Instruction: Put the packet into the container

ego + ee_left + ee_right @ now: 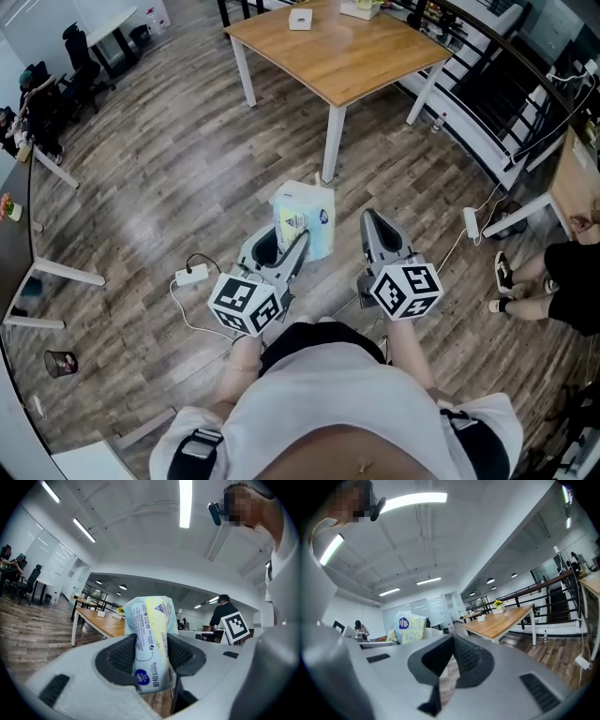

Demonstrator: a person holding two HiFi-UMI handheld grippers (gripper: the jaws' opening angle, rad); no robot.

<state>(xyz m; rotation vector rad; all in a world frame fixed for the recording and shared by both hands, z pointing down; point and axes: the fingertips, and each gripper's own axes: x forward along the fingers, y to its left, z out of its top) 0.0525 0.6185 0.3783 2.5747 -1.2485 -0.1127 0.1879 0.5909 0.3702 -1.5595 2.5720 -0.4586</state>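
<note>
Right gripper (452, 640) jaws apparently together and empty, packet (410, 626) beyond at left, wooden table (501, 620) at right

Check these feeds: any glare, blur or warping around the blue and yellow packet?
Head view: evenly lit, wood floorboards bowed by fisheye, pale blue and yellow plastic packet sharp. Left gripper view: packet print crisp, ceiling strip light blown out, corners black. Right gripper view: same black corners, strip light glare, packet small, clear.
</note>
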